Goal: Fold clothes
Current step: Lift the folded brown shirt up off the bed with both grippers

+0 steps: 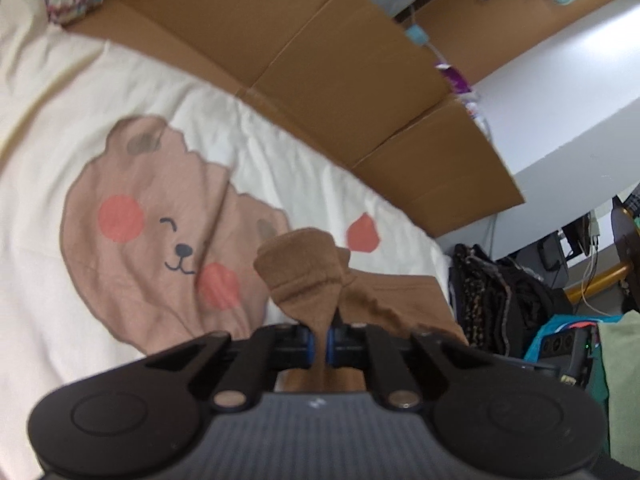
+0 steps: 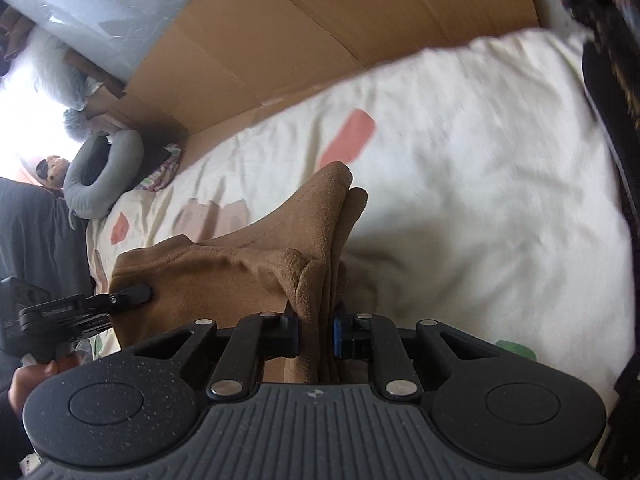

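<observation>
A brown fleece garment (image 2: pixel 224 276) is held up over a cream bedcover (image 2: pixel 460 208). My right gripper (image 2: pixel 316 330) is shut on a bunched, layered corner of it. Further left in the right wrist view, my left gripper (image 2: pixel 136 294) pinches the garment's other corner, held by a hand (image 2: pixel 36 376). In the left wrist view, my left gripper (image 1: pixel 321 346) is shut on a thin fold of the brown garment (image 1: pixel 308 280), which bunches just above the blue pads. The cloth stretches between the two grippers.
The bedcover (image 1: pixel 48 128) carries a pink bear print (image 1: pixel 160 220). Flattened cardboard (image 1: pixel 320 52) leans along the far side of the bed. A grey neck pillow (image 2: pixel 100 176) lies at one end. Dark clothes (image 1: pixel 492 296) and bags pile up beside the bed.
</observation>
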The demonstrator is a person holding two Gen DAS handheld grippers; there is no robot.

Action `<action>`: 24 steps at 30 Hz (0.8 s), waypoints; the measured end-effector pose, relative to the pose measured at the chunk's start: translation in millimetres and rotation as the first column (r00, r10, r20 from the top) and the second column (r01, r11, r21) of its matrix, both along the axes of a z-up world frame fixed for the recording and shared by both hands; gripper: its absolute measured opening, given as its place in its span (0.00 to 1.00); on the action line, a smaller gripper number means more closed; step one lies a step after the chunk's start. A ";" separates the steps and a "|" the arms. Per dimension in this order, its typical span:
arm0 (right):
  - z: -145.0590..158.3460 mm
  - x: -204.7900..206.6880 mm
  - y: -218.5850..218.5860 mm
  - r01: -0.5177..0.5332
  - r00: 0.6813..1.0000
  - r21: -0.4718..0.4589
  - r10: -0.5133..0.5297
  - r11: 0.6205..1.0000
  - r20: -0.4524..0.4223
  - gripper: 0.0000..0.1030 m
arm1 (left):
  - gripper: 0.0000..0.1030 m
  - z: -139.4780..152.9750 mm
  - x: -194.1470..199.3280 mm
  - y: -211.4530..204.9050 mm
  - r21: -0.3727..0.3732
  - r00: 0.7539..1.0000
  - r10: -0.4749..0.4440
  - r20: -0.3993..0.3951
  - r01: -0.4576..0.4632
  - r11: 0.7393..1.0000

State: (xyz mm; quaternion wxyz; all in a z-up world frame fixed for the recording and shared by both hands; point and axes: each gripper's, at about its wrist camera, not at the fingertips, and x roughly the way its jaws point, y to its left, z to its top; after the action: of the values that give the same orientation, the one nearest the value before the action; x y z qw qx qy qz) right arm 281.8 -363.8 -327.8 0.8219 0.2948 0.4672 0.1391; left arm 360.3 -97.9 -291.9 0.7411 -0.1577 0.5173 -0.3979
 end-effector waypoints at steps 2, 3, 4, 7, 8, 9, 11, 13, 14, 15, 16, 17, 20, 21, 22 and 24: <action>15.5 -5.1 3.9 0.000 1.000 -0.012 0.000 1.000 0.018 0.13 | 0.05 16.0 -8.4 3.2 0.013 1.000 0.016 0.020 -0.016 1.000; 24.0 -8.5 5.8 -0.001 1.000 -0.018 0.001 1.000 0.026 0.13 | 0.05 23.3 -12.3 5.7 0.019 0.999 0.023 0.028 -0.024 1.000; 32.6 -12.2 7.8 -0.002 0.999 -0.024 0.003 1.000 0.035 0.13 | 0.05 31.2 -16.0 7.6 0.025 0.999 0.027 0.038 -0.028 0.999; 58.6 -24.5 13.0 -0.007 0.998 -0.043 0.010 0.999 0.062 0.13 | 0.05 56.4 -26.9 11.5 0.039 0.998 0.031 0.061 -0.033 0.999; 67.1 -29.2 14.0 -0.008 0.997 -0.045 0.011 0.999 0.071 0.13 | 0.05 66.0 -31.0 12.3 0.041 0.997 0.032 0.067 -0.035 0.999; 75.7 -34.1 14.6 -0.007 0.997 -0.044 0.011 0.999 0.080 0.13 | 0.05 75.2 -34.6 12.9 0.044 0.997 0.031 0.075 -0.034 0.998; 93.1 -44.4 14.9 -0.001 0.995 -0.040 0.005 0.999 0.101 0.12 | 0.05 97.5 -43.2 14.5 0.045 0.995 0.030 0.096 -0.035 0.998; 112.2 -55.2 14.5 0.004 0.992 -0.033 0.000 0.999 0.127 0.12 | 0.05 119.8 -51.6 17.2 0.044 0.993 0.031 0.116 -0.036 0.998; 121.9 -60.3 14.4 0.006 0.990 -0.031 -0.002 1.000 0.141 0.12 | 0.05 130.6 -55.8 18.4 0.042 0.992 0.032 0.126 -0.038 0.998; 131.7 -65.5 14.4 0.008 0.988 -0.028 -0.004 1.000 0.154 0.12 | 0.05 142.6 -60.7 19.5 0.040 0.990 0.036 0.138 -0.042 0.998; 141.5 -70.3 14.2 0.010 0.986 -0.025 -0.006 1.000 0.168 0.12 | 0.05 152.3 -65.4 20.1 0.036 0.988 0.041 0.146 -0.046 0.998; 151.8 -74.8 13.8 0.012 0.983 -0.023 -0.007 1.000 0.182 0.12 | 0.05 164.7 -70.3 20.9 0.029 0.987 0.046 0.156 -0.051 0.998; 186.8 -87.2 10.2 0.020 0.974 -0.015 -0.016 1.000 0.228 0.12 | 0.05 201.8 -84.4 23.5 0.007 0.980 0.058 0.191 -0.061 0.998; 199.0 -91.0 8.5 0.023 0.969 -0.011 -0.019 1.000 0.244 0.12 | 0.05 215.2 -89.2 24.2 -0.002 0.977 0.062 0.203 -0.063 0.998; 211.1 -94.5 6.7 0.026 0.965 -0.008 -0.023 1.000 0.261 0.12 | 0.05 228.3 -93.5 24.4 -0.010 0.974 0.066 0.216 -0.066 0.998; 235.9 -100.6 2.3 0.032 0.956 -0.003 -0.030 0.999 0.290 0.12 | 0.05 253.6 -101.7 24.6 -0.027 0.968 0.075 0.241 -0.071 0.997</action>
State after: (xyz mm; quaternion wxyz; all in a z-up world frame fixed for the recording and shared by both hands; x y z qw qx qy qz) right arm 181.1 -361.5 -91.9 0.8846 0.2754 0.3374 0.1664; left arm 258.5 -73.3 -38.3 0.8111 -0.1339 0.4134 -0.3914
